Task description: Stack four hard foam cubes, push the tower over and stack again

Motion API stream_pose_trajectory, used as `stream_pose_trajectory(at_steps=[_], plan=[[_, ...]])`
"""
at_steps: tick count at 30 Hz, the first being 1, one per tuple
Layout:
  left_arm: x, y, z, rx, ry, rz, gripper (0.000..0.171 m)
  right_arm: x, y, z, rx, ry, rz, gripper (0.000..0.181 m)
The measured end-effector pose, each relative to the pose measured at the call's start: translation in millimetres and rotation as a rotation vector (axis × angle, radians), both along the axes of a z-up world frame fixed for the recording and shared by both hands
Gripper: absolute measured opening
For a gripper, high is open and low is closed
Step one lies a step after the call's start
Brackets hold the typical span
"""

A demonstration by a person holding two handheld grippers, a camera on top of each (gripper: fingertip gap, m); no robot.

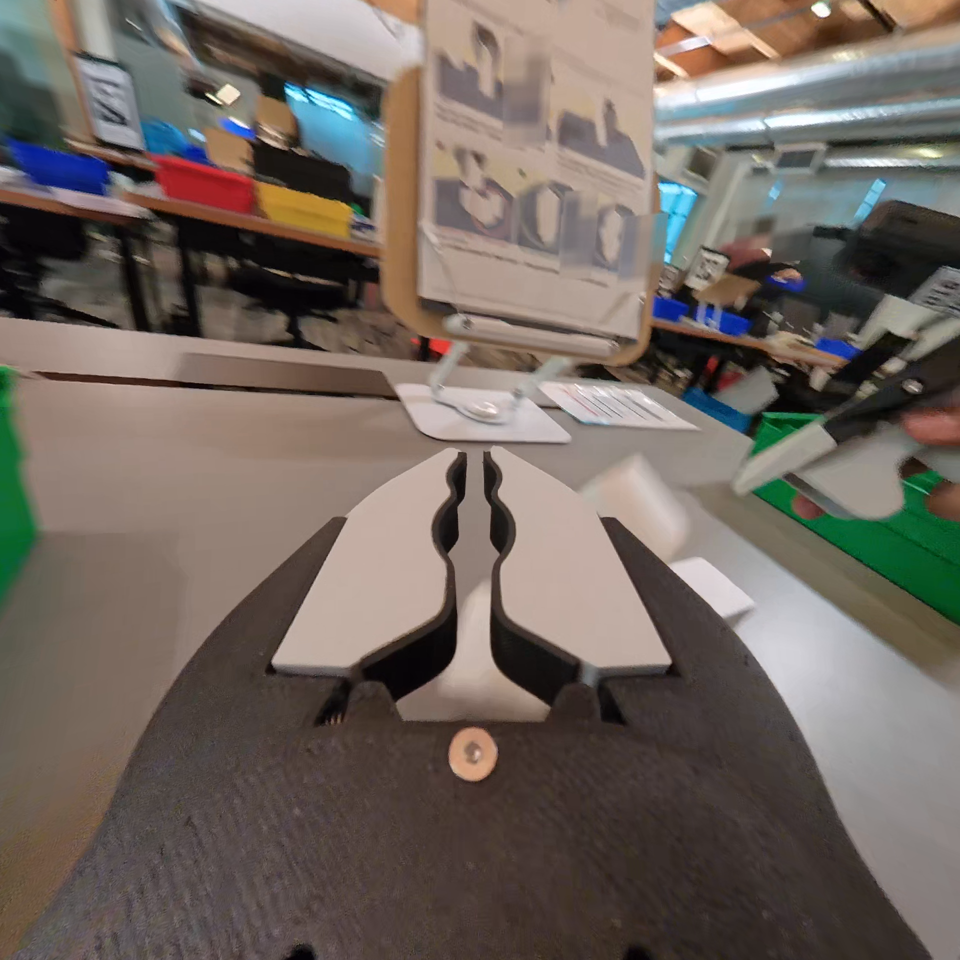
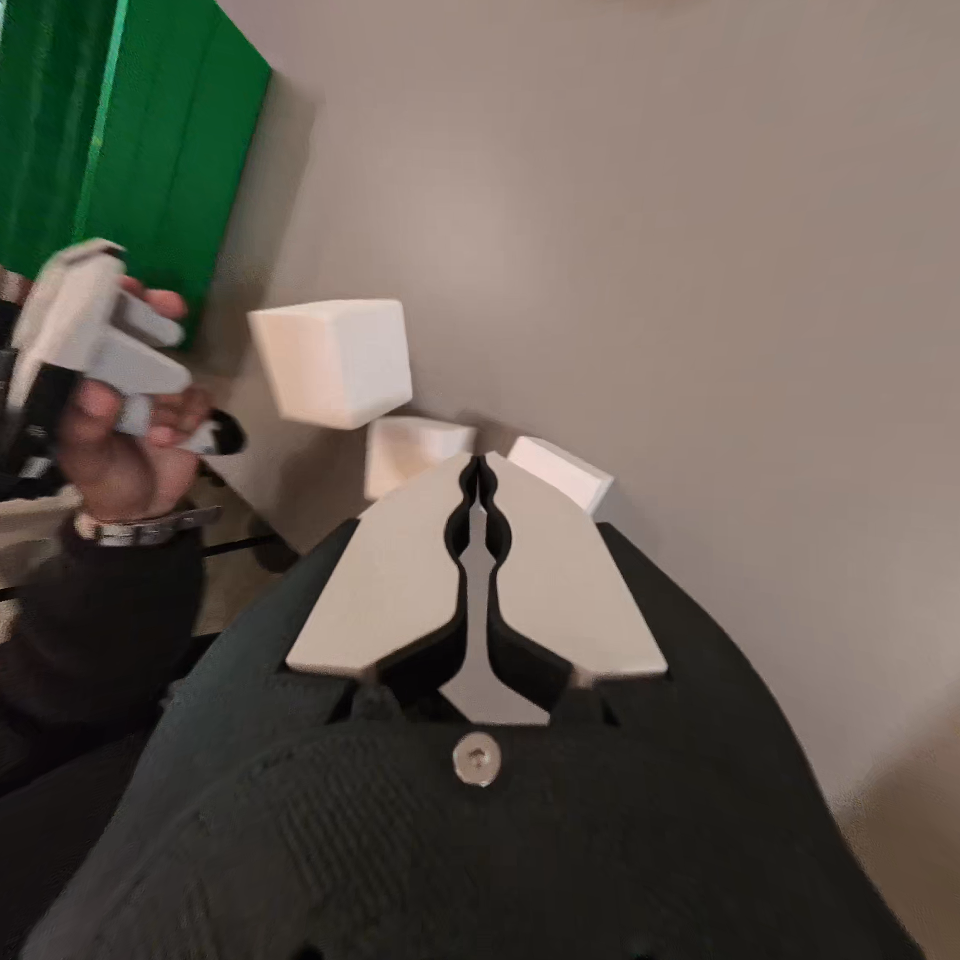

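My left gripper point(image 1: 474, 457) hovers over the grey table point(image 1: 208, 493) with its jaws almost together and nothing between them; a white piece point(image 1: 470, 639) shows on the table below the fingers. My right gripper point(image 2: 478, 460) is shut and empty, with its tips just above a small white block point(image 2: 410, 457) and a flat white block point(image 2: 563, 472). A larger white cube point(image 2: 332, 358) stands beyond them. In the left wrist view the right gripper point(image 1: 753, 475) is at the right, next to a blurred white block point(image 1: 634, 498) and a flat white piece point(image 1: 711, 592).
A green bin point(image 1: 883, 545) stands at the table's right edge, another green bin point(image 1: 15, 467) at the left, also seen in the right wrist view point(image 2: 130, 130). A clipboard stand point(image 1: 530, 156) with a white base point(image 1: 540, 428) and a printed sheet point(image 1: 613, 405) sit at the back. Across from one pair of fingers to the other is roughly 20 centimetres.
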State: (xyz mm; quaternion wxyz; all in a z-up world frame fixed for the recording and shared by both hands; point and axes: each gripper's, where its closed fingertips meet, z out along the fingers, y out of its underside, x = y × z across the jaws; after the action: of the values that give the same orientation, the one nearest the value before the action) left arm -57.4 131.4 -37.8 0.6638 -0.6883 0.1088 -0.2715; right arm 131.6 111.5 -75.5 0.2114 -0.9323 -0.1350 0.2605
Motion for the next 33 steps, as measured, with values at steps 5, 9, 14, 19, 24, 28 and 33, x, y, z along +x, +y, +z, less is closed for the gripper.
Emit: stream_pose_trajectory(at_steps=[5,9,14,19,24,28,33], plan=[[-65,-4,8,0.035,-0.048,0.209,0.008,31,0,7,0.138,-0.105,-0.030,0.000],[-81,-12,4,0.026,-0.041,0.250,0.010,54,-7,4,0.271,-0.031,-0.084,0.007],[-61,-25,1,0.041,0.016,0.197,0.011,73,-18,-8,0.506,0.144,-0.109,0.019],[-2,-40,-11,-0.005,0.041,0.015,0.023,92,-27,-21,0.617,0.236,-0.074,0.022],[77,-47,-40,-0.104,0.156,-0.236,0.048,100,-32,-16,0.680,0.340,-0.101,0.040],[98,-36,-32,-0.066,0.140,-0.281,0.049,113,-51,-34,0.732,0.191,-0.045,0.043],[102,-18,-36,-0.111,0.096,-0.349,0.050,119,-68,-39,0.808,0.017,-0.001,0.039]])
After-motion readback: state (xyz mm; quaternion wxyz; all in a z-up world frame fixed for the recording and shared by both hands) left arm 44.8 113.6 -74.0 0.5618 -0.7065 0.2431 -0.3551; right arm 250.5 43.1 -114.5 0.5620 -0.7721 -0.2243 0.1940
